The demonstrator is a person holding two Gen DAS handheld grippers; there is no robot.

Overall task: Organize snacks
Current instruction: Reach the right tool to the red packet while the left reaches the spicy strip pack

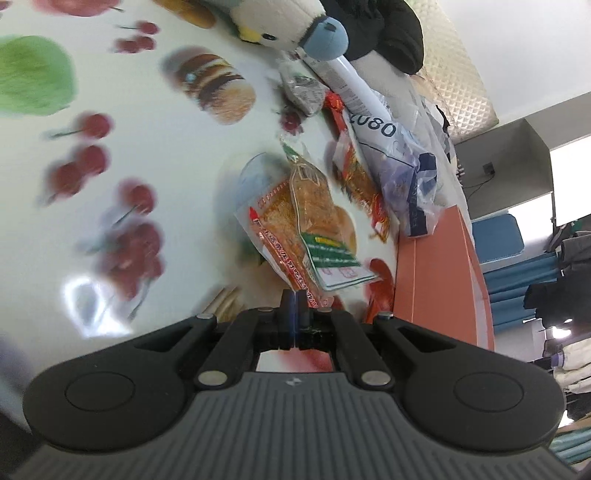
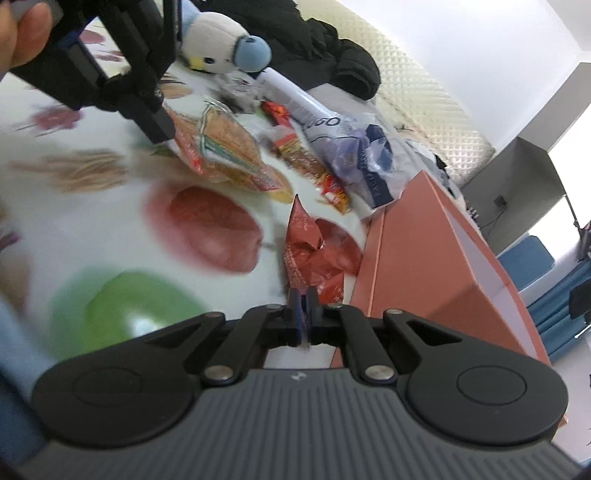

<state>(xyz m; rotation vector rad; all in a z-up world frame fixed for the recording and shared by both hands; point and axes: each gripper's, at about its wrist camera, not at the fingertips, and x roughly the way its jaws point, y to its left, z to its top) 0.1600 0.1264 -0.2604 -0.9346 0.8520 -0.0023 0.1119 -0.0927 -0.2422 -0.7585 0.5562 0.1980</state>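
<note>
My left gripper (image 1: 293,300) is shut on the edge of a clear snack bag (image 1: 314,218) with orange contents and a green label, held over the fruit-printed tablecloth (image 1: 155,122). The right wrist view shows that same left gripper (image 2: 162,127) at upper left, pinching the bag (image 2: 225,151) by a corner. My right gripper (image 2: 303,295) is shut on a crinkled red snack packet (image 2: 314,247) just left of an open salmon-coloured box (image 2: 424,258). The box (image 1: 436,266) stands to the right of the held bag, with the red packet (image 1: 380,291) beside it.
Another orange-and-red packet (image 2: 306,158) and a crumpled printed plastic bag (image 2: 354,147) lie behind the box. A plush toy (image 2: 221,44) with a blue beak and a black garment (image 2: 332,55) sit at the far edge. A person's hand (image 2: 22,33) holds the left gripper.
</note>
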